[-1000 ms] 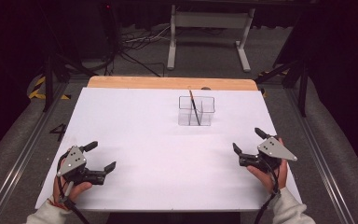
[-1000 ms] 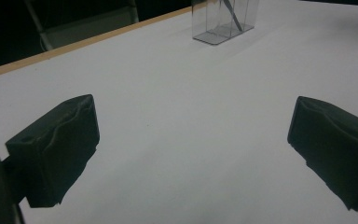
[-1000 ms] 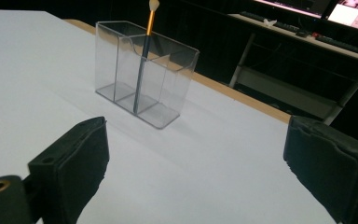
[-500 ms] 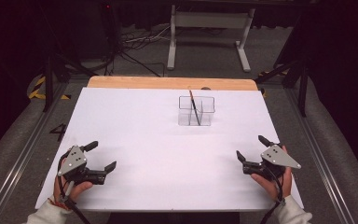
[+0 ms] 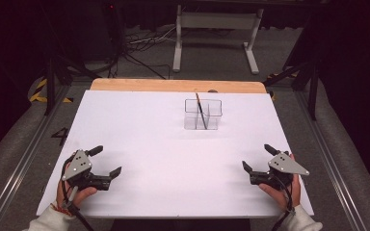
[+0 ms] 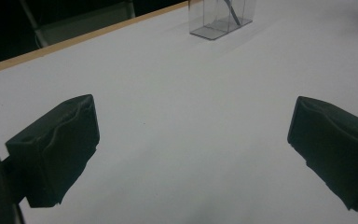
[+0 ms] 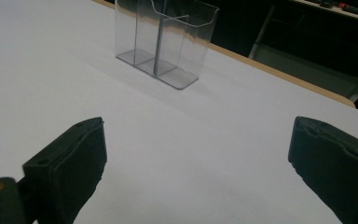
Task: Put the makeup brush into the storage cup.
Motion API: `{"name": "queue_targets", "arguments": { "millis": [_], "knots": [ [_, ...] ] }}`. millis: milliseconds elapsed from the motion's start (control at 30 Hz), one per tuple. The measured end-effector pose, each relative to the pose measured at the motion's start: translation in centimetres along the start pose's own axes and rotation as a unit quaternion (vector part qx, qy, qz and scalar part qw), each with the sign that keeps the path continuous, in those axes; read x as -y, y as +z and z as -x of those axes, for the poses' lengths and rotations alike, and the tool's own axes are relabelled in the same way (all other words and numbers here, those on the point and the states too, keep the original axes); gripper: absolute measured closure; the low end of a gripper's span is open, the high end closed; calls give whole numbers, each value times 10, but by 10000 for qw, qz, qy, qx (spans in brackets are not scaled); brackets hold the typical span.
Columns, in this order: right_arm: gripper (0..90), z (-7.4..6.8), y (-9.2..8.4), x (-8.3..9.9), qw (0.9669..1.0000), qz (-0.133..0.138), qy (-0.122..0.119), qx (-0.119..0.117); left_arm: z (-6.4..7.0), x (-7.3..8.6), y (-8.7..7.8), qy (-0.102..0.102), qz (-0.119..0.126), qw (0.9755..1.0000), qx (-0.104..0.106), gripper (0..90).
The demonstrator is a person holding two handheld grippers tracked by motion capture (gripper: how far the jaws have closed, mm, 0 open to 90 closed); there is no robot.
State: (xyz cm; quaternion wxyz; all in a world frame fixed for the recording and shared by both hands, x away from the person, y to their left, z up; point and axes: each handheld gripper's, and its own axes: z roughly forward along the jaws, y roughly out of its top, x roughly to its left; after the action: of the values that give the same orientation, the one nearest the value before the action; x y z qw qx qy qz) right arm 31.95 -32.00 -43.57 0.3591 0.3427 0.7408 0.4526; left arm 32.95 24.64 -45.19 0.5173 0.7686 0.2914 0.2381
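A clear holder with a dark pen stands far back on the counter, well apart from the left hand-held gripper and the right hand-held gripper, both spread wide, empty.

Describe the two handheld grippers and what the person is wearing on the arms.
Both the left gripper and right gripper are black, two-jawed, with a grey three-cornered plate on top carrying small dark dots. Jaw pads are matte black blocks with a wavy inner face. A dark cable trails from each. Sleeves are white.
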Motion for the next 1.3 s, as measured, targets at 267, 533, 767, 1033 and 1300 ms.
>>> {"name": "queue_targets", "arguments": {
  "millis": [267, 533, 767, 1033, 1300],
  "knots": [
    [55, -14, 1, -6, 9989, 7, -387, -282, 2, 1, 0, 99, -67, 9998, 131, 26],
    [52, -15, 2, -6, 9988, -51, -339, -361, 2, 1, 0, 102, -52, 9999, 85, 25],
    [56, -14, 1, -5, 9990, -33, -268, -358, 2, 0, 1, 113, -56, 9999, 43, 26],
    [58, -14, 1, -5, 9991, -58, -256, -340, 1, 1, 1, 74, -54, 10000, 6, 26],
    [61, -12, 0, -5, 9992, -43, -268, -296, 2, 1, 1, 62, -59, 10000, -15, 27]
  ]
}}
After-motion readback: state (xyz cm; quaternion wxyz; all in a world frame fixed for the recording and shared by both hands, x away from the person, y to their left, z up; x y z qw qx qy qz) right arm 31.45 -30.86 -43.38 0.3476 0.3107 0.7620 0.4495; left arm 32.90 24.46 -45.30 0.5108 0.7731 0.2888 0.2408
